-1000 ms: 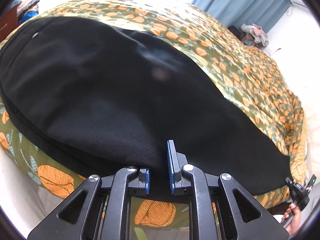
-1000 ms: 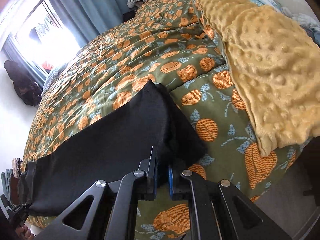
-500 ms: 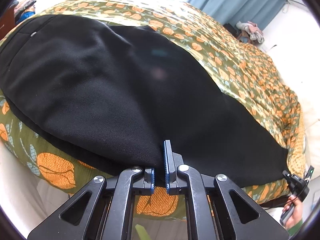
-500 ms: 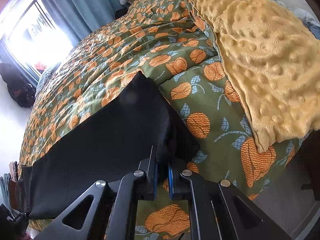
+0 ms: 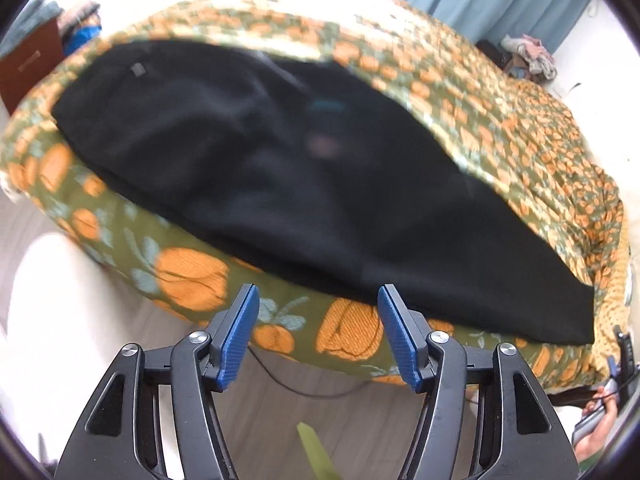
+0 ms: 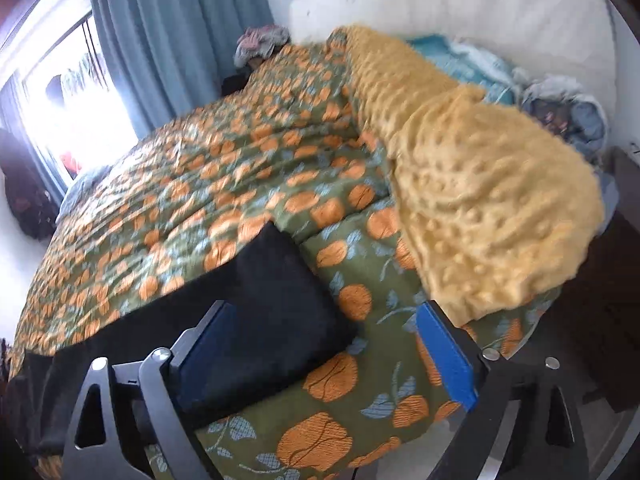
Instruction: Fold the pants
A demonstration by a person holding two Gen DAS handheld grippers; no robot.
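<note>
The black pants (image 5: 280, 168) lie folded lengthwise along the near edge of the orange-flowered bedspread (image 5: 192, 280). My left gripper (image 5: 318, 300) hangs just off their near edge. Its jaws are opening, and only bedspread and floor show between the blue pads (image 5: 240, 328). In the right wrist view the leg end of the pants (image 6: 260, 280) lies flat on the bed. My right gripper (image 6: 326, 320) stands above that end with its jaws opening wide. The cloth's corner is under the gap, and neither pad presses on it.
A yellow dotted blanket (image 6: 480, 184) covers the bed to the right of the pants' end. Blue curtains (image 6: 172, 40) and a clothes pile (image 6: 260, 44) are behind the bed. Wooden floor (image 5: 280, 408) with a cable lies below the bed edge. A hand (image 5: 600, 428) shows at the lower right.
Both grippers were shut on the pants' near edge and have let go, opened and drawn back and up. The pants now rest flat on the bed.
</note>
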